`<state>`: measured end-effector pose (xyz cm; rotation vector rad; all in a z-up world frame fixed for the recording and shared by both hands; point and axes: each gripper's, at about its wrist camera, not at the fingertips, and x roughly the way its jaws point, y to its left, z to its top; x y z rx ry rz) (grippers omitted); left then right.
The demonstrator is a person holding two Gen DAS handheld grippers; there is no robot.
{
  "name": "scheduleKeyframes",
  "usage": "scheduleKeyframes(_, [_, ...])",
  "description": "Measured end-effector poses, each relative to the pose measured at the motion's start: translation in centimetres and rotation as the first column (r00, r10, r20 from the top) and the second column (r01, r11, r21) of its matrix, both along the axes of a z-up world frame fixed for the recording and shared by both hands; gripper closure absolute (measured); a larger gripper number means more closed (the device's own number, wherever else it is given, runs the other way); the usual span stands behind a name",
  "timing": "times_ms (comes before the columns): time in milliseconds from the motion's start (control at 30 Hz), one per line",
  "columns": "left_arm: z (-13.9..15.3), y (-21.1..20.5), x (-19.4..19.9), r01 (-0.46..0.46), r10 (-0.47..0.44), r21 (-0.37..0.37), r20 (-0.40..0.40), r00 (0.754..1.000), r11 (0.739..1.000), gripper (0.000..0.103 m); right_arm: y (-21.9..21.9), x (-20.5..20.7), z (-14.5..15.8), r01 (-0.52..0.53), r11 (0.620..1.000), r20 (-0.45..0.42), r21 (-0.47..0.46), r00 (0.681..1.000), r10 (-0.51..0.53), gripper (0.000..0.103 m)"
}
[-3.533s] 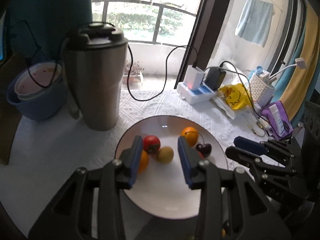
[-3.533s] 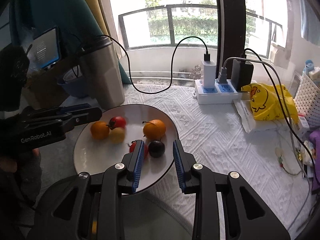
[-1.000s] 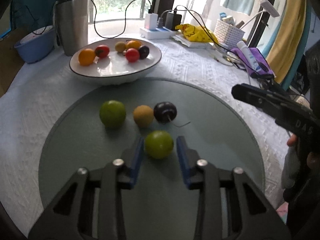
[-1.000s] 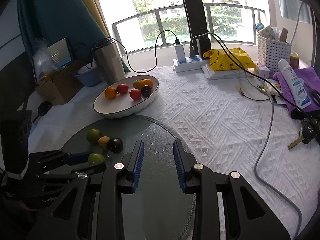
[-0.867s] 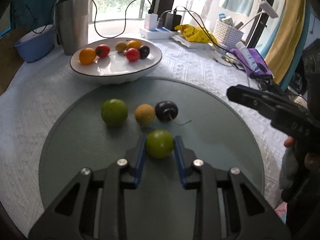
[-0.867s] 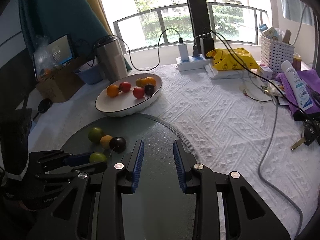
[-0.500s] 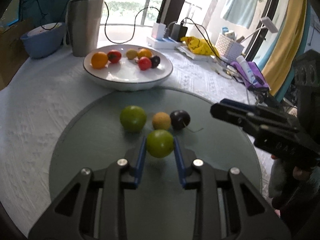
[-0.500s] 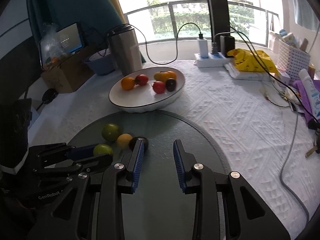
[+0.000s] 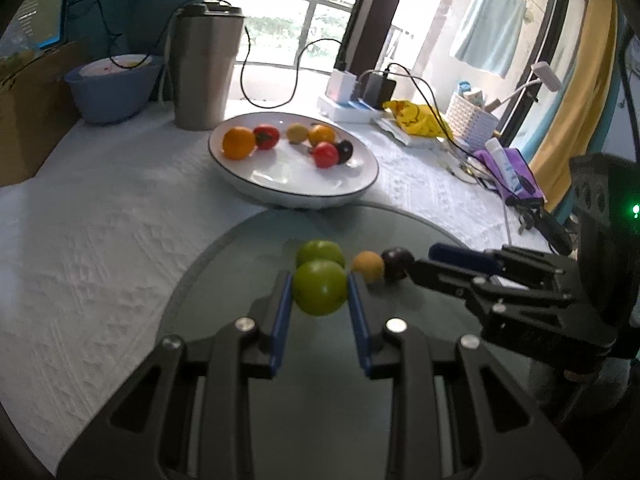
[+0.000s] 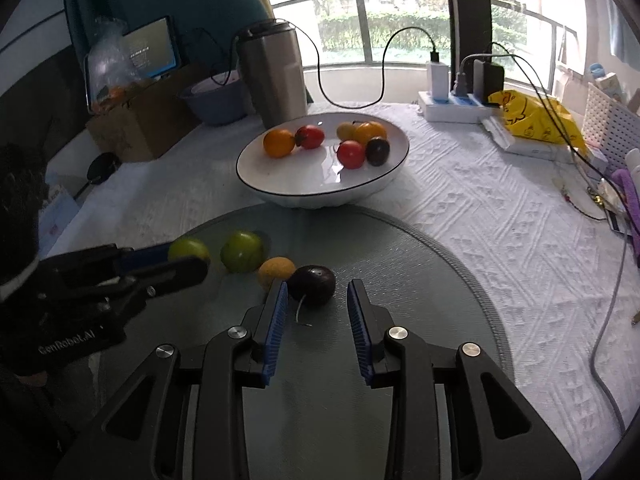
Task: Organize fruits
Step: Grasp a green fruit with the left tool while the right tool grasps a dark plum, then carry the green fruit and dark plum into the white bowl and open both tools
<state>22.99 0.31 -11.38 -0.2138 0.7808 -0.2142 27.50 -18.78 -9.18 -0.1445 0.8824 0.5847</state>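
My left gripper (image 9: 318, 294) is shut on a green fruit (image 9: 319, 288) and holds it above the round grey mat (image 9: 248, 264); it also shows in the right wrist view (image 10: 188, 249). On the mat lie a second green fruit (image 10: 242, 251), a small yellow-orange fruit (image 10: 276, 270) and a dark plum (image 10: 313, 283). My right gripper (image 10: 317, 300) is open, its fingers just short of the plum. A white bowl (image 10: 320, 194) behind the mat holds several fruits: orange, red, yellow and dark.
A steel thermos (image 10: 274, 76) and a blue bowl (image 10: 216, 102) stand behind the white bowl. A power strip with chargers (image 10: 460, 108), a yellow bag (image 10: 536, 118), a white basket (image 10: 612, 120) and cables lie on the white cloth at right. A cardboard box (image 10: 136, 124) is at left.
My left gripper closed on the green fruit and lifted it off the mat, moving forward. My right gripper moved forward and down toward the dark plum.
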Motion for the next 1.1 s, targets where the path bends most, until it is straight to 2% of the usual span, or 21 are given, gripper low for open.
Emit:
scheduleKeyframes(433, [-0.4, 0.2, 0.1, 0.015, -0.015, -0.008, -0.001, 1.0, 1.0, 0.074, 1.8, 0.8, -1.8, -0.011, 0.998, -0.03, -0.067, 1.0, 0.009, 0.069])
scheduleKeyframes(700, [-0.3, 0.5, 0.0, 0.008, -0.007, -0.011, 0.005, 1.0, 1.0, 0.074, 2.0, 1.2, -2.0, -0.01, 0.997, -0.022, -0.079, 1.0, 0.008, 0.069])
scheduleKeyframes(1100, [1.5, 0.1, -0.2, 0.009, -0.01, 0.027, 0.029, 1.0, 1.0, 0.074, 1.3, 0.8, -0.8, -0.009, 0.999, 0.002, -0.033, 1.0, 0.009, 0.072])
